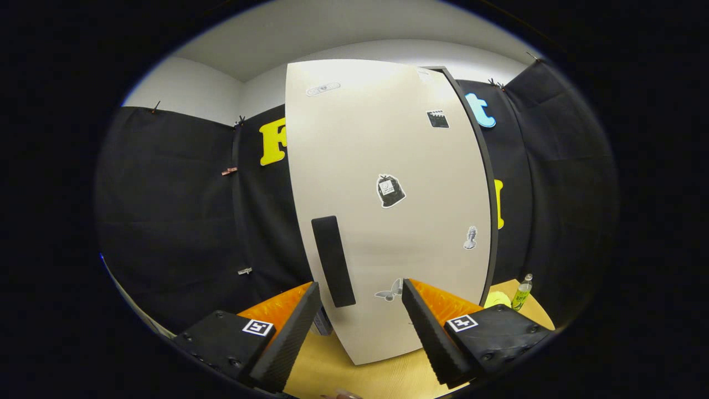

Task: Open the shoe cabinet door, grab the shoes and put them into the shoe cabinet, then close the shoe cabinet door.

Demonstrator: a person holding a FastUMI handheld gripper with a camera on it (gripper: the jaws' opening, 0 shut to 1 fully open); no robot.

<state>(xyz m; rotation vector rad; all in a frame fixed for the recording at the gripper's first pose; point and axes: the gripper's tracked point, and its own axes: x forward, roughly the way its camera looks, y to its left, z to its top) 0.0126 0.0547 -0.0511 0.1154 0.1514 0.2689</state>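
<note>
Claw (361,310) open and empty, shoe cabinet door (388,210) shut just ahead on the worktop (354,377), black handle (333,260) nearer left finger; risk of pads slipping off the handle if approached off-centre.

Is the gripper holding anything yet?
Nothing: the hand-held gripper is open, its fingers apart just short of the shoe cabinet door and its black handle.

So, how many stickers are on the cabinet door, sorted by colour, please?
On the cabinet door, with the open gripper just before it:
Dark stickers: 2
Pale grey stickers: 3
Total: 5
</note>
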